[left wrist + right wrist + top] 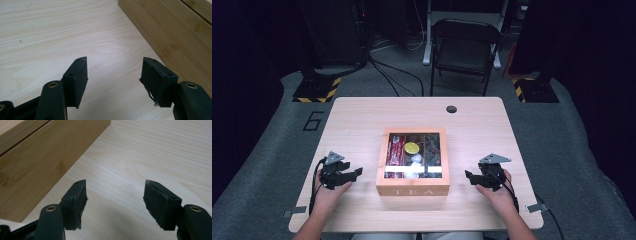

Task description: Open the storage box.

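A wooden tea box point(413, 189) marked TEA stands at the table's middle front, its glass lid closed over tea bags and small packets. My left gripper point(355, 173) rests on the table to the box's left, held by a hand, jaws pointing toward the box. In the left gripper view the left gripper point(115, 68) is open with bare table between its pads, and the box's side point(172, 32) lies at the upper right. My right gripper point(468, 176) sits to the box's right. The right gripper point(115, 190) is open and holds nothing; the box wall point(37, 167) is at its left.
The light wooden table point(357, 120) has a round cable hole point(451, 109) near its far edge. A black folding chair point(464, 47) stands behind the table. Bare tabletop lies around the box on all sides.
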The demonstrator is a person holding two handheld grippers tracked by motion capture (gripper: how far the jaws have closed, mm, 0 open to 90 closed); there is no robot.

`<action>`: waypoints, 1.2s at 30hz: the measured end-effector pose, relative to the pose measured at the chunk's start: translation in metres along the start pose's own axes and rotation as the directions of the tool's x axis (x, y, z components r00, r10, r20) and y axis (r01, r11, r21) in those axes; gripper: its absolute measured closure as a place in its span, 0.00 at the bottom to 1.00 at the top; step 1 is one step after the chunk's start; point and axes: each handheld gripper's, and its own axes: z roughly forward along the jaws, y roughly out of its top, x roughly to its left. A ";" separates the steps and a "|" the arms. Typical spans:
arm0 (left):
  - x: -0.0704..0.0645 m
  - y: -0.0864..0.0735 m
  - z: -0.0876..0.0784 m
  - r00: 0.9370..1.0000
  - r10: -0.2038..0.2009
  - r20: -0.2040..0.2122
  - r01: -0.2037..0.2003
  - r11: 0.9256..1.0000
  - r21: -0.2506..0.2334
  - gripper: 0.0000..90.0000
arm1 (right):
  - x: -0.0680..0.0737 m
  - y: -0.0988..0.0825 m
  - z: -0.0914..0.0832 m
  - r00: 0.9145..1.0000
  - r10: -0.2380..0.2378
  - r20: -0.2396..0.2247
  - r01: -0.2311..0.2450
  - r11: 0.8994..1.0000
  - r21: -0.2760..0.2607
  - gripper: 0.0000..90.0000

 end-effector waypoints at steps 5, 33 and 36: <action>-0.003 0.001 -0.004 1.000 0.002 0.008 -0.002 1.000 -0.009 0.42 | 0.006 0.002 -0.002 0.999 -0.043 -0.002 0.043 0.999 0.007 0.40; -0.033 0.024 -0.030 0.996 0.062 0.061 -0.061 0.998 -0.022 0.46 | 0.025 0.027 -0.033 0.991 -0.081 -0.106 0.075 0.995 -0.061 0.47; -0.038 0.031 -0.033 0.994 0.076 0.077 -0.075 0.997 -0.019 0.46 | 0.029 0.034 -0.038 0.985 -0.083 -0.151 0.075 0.995 -0.058 0.46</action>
